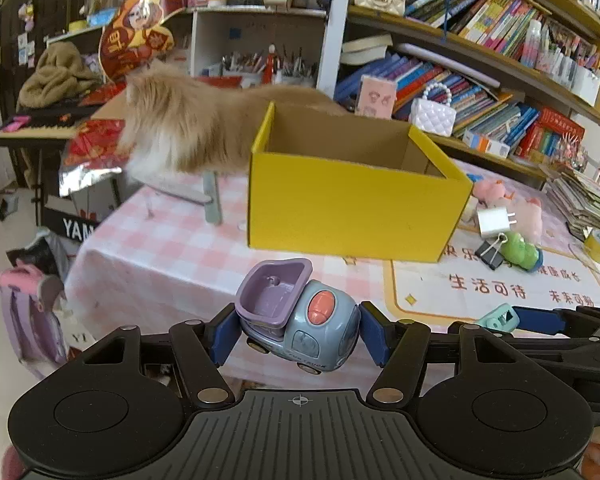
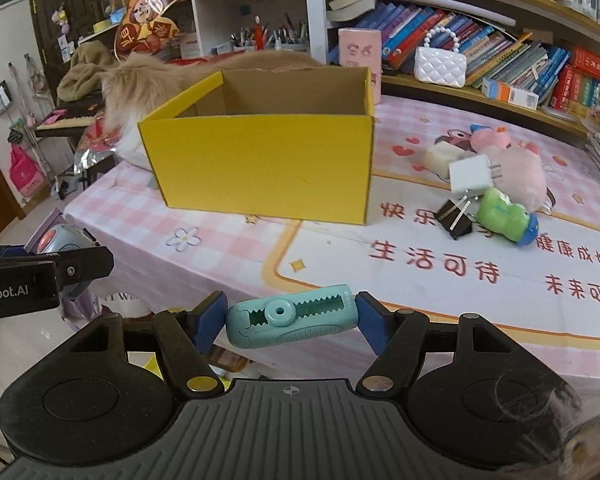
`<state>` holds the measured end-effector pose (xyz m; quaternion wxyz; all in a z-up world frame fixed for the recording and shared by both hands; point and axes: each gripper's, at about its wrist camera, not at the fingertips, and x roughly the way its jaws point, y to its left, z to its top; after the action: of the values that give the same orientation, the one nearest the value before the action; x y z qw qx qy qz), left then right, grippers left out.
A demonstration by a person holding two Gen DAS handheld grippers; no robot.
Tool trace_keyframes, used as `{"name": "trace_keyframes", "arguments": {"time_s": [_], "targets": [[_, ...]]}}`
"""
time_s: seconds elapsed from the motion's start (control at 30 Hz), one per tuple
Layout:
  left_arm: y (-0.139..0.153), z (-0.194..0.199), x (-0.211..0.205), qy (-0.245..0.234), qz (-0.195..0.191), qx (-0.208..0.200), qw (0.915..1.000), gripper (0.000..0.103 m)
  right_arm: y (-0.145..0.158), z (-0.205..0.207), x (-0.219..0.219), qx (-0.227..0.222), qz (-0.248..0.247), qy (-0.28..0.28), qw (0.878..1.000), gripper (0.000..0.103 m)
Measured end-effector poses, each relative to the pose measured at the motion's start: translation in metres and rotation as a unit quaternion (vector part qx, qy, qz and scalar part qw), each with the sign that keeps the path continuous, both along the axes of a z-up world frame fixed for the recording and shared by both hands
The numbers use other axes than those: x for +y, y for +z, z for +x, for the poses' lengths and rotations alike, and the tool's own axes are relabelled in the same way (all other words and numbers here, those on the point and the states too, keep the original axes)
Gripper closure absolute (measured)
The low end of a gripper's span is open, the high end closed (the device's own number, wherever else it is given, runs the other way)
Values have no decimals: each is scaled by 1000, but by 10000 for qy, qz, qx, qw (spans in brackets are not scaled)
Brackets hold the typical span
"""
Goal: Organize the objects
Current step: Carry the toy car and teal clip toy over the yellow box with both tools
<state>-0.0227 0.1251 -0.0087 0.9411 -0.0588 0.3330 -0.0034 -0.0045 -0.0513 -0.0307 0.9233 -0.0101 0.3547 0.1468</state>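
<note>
The left gripper (image 1: 298,330) pinches a toy truck (image 1: 300,320), its blue pads pressed against the truck's two sides. The truck is grey-blue with a purple tipper bed and an orange-pink dome, and it is held in the air near the table's front edge, in front of the yellow box (image 1: 356,196). The right gripper (image 2: 290,320) clamps a teal correction-tape dispenser (image 2: 290,322) lengthwise between its pads, also lifted off the surface at the front edge of the table (image 2: 228,240).

The yellow box stands open-topped on the pink checked tablecloth, toward the table's far left part, and what shows of its brown cardboard inside is bare (the bottom is hidden by the near wall). A fluffy tan cat (image 1: 172,132) stands just behind the box at the table's far left corner, its head toward the left edge and blurred.

To the right of the box, toward the right edge, a small cluster lies close together: a white charger plug (image 2: 474,174), a black binder clip (image 2: 456,216), a green toy with a blue end (image 2: 506,218), a pink plush (image 2: 516,168) and a cream block (image 2: 440,156). The clip lies just beside the plug and the green toy; whether they touch cannot be told. Shelves of books (image 2: 500,52) run behind the table's far edge, with a white quilted handbag (image 2: 440,64) on the lower shelf.
</note>
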Motion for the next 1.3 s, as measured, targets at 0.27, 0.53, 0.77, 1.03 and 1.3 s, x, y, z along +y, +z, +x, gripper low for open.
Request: {"name": "trace_keyframes", "arguments": {"time_s": [0.27, 0.53, 0.77, 1.03, 1.3], "targets": [[25, 9, 13, -51, -165, -386, 9991, 40, 18, 11, 11, -170, 117, -122, 9997, 36], [53, 34, 13, -249, -270, -808, 9960, 40, 49, 38, 15, -550, 229, -160, 9981, 36], [68, 70, 11, -144, -331, -1124, 9930, 40, 71, 78, 19, -907, 209, 20, 9957, 36], [73, 123, 1, -40, -193, -1127, 9934, 40, 73, 136, 25, -1077, 79, 270, 9938, 36], [56, 173, -10, 61, -28, -852, 9963, 40, 56, 191, 28, -917, -158, 596, 9939, 36]]}}
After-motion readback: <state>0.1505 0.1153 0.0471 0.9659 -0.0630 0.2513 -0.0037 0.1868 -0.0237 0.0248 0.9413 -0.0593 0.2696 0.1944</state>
